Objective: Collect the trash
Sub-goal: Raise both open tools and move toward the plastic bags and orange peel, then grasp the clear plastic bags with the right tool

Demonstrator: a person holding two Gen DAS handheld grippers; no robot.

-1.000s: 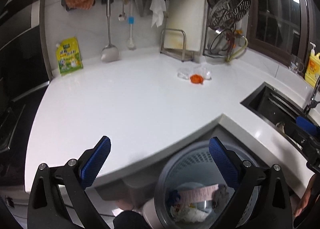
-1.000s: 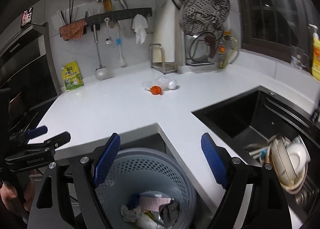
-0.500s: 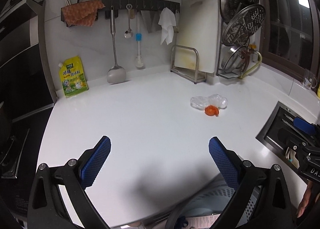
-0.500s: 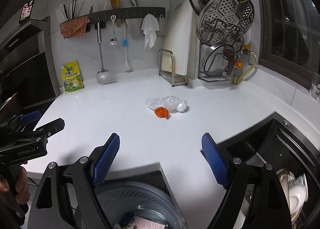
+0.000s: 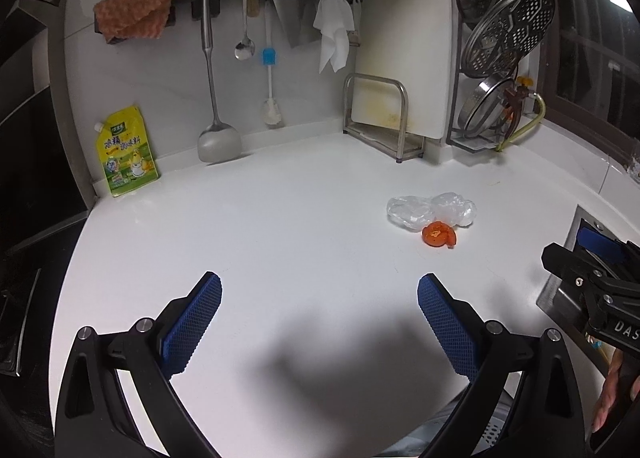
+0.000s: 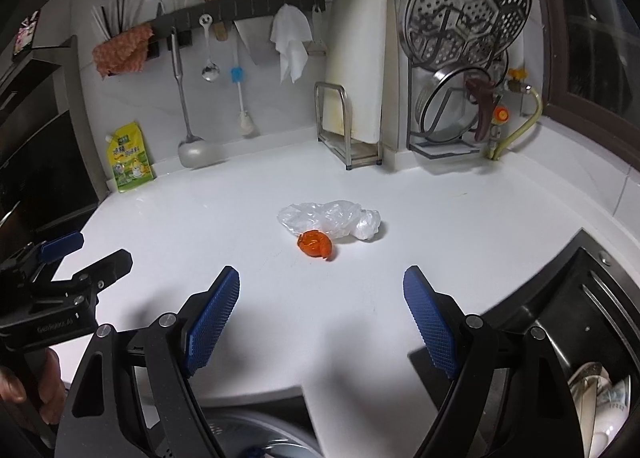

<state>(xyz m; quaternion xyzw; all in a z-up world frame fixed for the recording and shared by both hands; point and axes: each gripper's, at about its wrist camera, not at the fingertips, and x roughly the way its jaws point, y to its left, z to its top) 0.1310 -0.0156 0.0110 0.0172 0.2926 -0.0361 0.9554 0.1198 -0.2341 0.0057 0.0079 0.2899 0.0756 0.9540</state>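
Observation:
A crumpled clear plastic bag point(image 5: 432, 211) point(image 6: 332, 219) lies on the white counter point(image 5: 280, 226), with an orange peel scrap point(image 5: 439, 235) point(image 6: 315, 244) touching its near side. My left gripper point(image 5: 320, 310) is open and empty, above the counter, with the trash ahead to its right. My right gripper point(image 6: 320, 310) is open and empty, the trash straight ahead beyond its fingertips. The grey trash basket's rim point(image 5: 496, 422) point(image 6: 256, 438) shows just below the counter edge. Each gripper also shows in the other's view, the right one point(image 5: 592, 258) and the left one point(image 6: 64, 258).
A sink point(image 6: 580, 338) with dishes is at the right. A cutting board in a metal stand point(image 5: 384, 118), a pot lid rack point(image 5: 496, 98), hanging utensils point(image 5: 216, 98) and a yellow pouch point(image 5: 126, 152) line the back wall.
Both grippers have risen from over the trash basket and moved forward over the counter toward the bag and peel. Both stayed open and empty.

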